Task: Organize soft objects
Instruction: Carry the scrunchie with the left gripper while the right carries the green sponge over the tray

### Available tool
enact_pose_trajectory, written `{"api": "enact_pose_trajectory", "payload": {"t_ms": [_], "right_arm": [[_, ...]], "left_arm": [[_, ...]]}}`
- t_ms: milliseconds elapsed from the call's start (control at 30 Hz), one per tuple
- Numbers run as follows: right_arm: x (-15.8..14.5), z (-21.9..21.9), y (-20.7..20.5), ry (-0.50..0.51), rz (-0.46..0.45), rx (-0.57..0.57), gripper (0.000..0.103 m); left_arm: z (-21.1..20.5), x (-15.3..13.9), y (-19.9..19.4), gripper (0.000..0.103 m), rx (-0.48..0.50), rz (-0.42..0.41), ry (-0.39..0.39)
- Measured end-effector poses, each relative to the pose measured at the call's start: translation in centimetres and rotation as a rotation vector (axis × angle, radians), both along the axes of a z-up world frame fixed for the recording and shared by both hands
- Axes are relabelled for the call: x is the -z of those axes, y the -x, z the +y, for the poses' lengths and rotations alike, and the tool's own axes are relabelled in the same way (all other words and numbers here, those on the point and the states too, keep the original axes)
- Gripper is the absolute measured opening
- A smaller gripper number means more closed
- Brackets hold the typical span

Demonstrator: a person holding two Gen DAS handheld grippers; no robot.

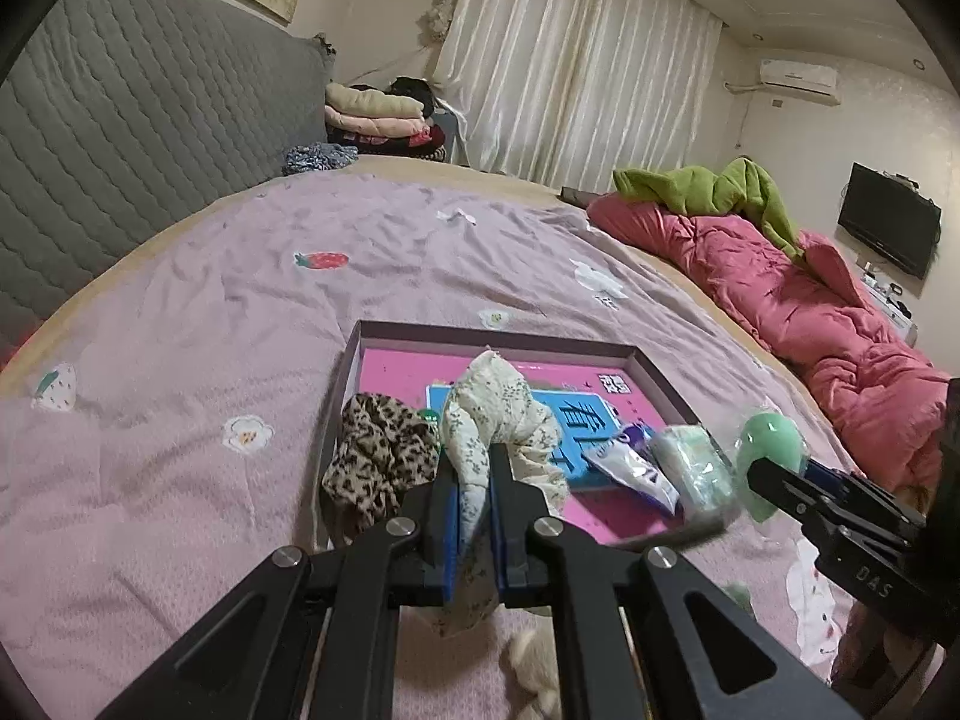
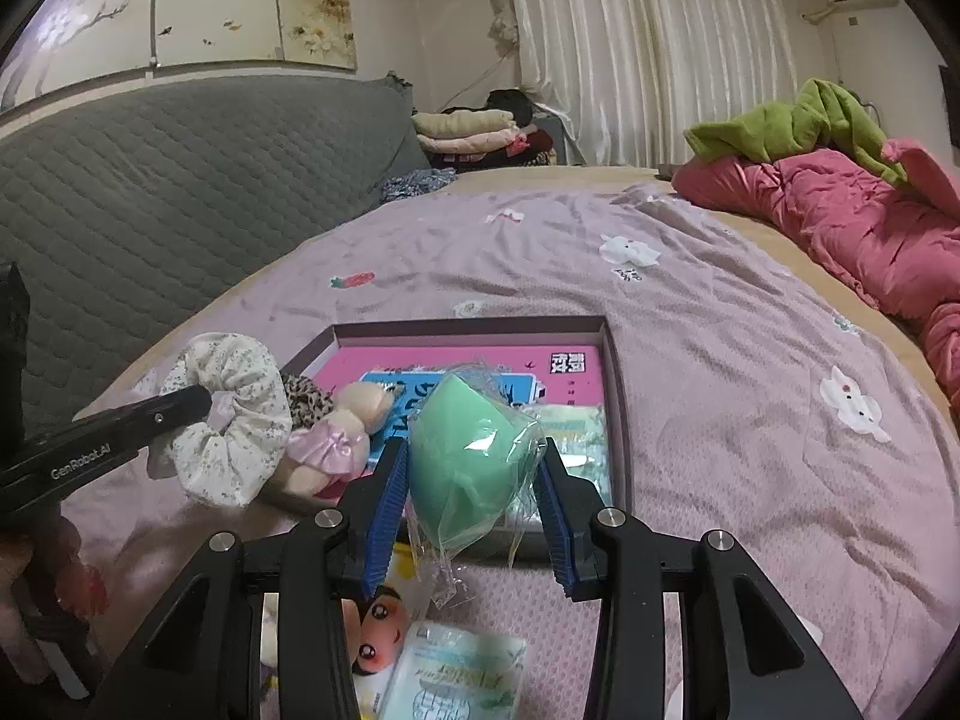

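Observation:
My left gripper [image 1: 474, 471] is shut on a cream floral scrunchie [image 1: 498, 414], held over the near edge of a shallow box with a pink bottom [image 1: 654, 369]. The right wrist view shows the same scrunchie [image 2: 234, 414] on the left gripper [image 2: 192, 399]. My right gripper [image 2: 474, 453] is closed on a mint-green mask in a clear wrapper [image 2: 468, 438], above the box's near right corner [image 2: 612, 360]. In the left wrist view the mask [image 1: 774, 435] and right gripper [image 1: 759, 474] hang at the right. A leopard scrunchie [image 1: 378, 456], a purple sachet [image 1: 630, 471] and a tissue pack [image 1: 690, 468] lie in the box.
A small doll in a pink dress [image 2: 342, 432] lies at the box's near left. A doll face [image 2: 378, 630] and a pale packet [image 2: 456, 672] lie on the lilac bedspread [image 2: 720, 330] below my right gripper. Pink duvet [image 1: 810, 300] and green blanket [image 1: 720, 186] lie right; grey headboard [image 1: 150, 120] left.

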State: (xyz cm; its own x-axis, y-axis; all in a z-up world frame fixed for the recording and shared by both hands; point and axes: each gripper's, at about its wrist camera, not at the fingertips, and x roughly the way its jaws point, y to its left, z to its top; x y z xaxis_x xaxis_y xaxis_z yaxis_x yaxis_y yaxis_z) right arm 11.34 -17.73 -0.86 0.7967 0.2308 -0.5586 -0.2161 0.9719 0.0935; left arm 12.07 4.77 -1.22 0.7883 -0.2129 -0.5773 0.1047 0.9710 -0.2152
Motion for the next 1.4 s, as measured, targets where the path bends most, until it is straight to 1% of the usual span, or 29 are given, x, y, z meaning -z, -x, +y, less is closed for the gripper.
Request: {"api": "enact_pose_trajectory", "payload": {"t_ms": [167, 367, 500, 700, 900, 1100, 1167, 1233, 1400], "right_arm": [[-0.6, 0.3, -0.9, 0.006, -0.035, 0.001, 0.043], [-0.6, 1.0, -1.7, 0.013, -0.045, -0.007, 0.043], [-0.8, 0.9, -2.0, 0.015, -0.055, -0.003, 0.043], [-1.1, 0.4, -2.3, 0.011, -0.070, 0.016, 0.043], [-1.4, -0.3, -2.5, -0.001, -0.082, 0.038, 0.043], [-1.7, -0.3, -2.4, -0.016, -0.096, 0.031, 0.043], [-1.9, -0.3, -2.3, -0.019, -0.105, 0.032, 0.043], [-1.8, -0.3, -2.4, -0.025, -0.100, 0.032, 0.043], [-1.6, -0.3, -2.6, -0.024, -0.093, 0.041, 0.043]], "left_arm": [[-0.1, 0.1, -0.7, 0.009, -0.030, 0.001, -0.029], [-0.3, 0.8, -1.7, 0.009, -0.045, 0.036, -0.068], [-0.1, 1.3, -2.4, 0.009, -0.051, 0.057, -0.061], [0.3, 1.2, -2.9, 0.009, -0.066, 0.049, -0.055], [1.0, 0.7, -3.1, 0.009, -0.098, 0.022, -0.040], [1.7, 0.2, -3.4, 0.009, -0.112, -0.001, 0.011], [1.7, 0.3, -3.6, 0.009, -0.101, 0.002, 0.029], [1.7, 0.6, -3.9, 0.009, -0.077, 0.015, 0.066], [1.4, 0.9, -4.4, 0.009, -0.034, 0.030, 0.115]]}}
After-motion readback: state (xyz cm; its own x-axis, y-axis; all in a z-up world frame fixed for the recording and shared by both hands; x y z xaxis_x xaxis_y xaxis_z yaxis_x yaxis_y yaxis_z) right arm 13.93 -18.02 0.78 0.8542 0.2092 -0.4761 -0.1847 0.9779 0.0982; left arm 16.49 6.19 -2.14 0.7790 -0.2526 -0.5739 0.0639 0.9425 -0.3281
